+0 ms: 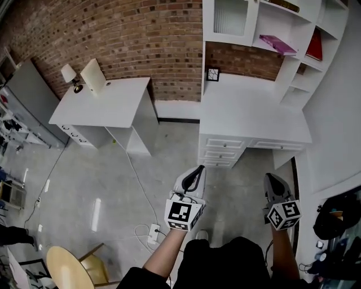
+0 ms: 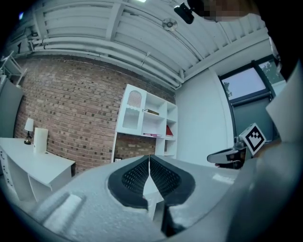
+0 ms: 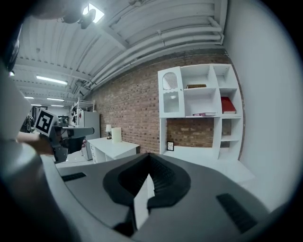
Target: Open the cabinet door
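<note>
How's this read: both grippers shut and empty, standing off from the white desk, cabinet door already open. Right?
No. The cabinet door is closed, as the right gripper view shows. The rest stands: the left gripper and the right gripper are shut and empty, standing off from the white desk.

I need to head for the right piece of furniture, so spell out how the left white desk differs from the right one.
The left desk has nothing built above it; the right desk sits under a shelf unit with a cabinet door. The left desk carries a lamp; the right desk holds a small framed picture. Both are white.
</note>
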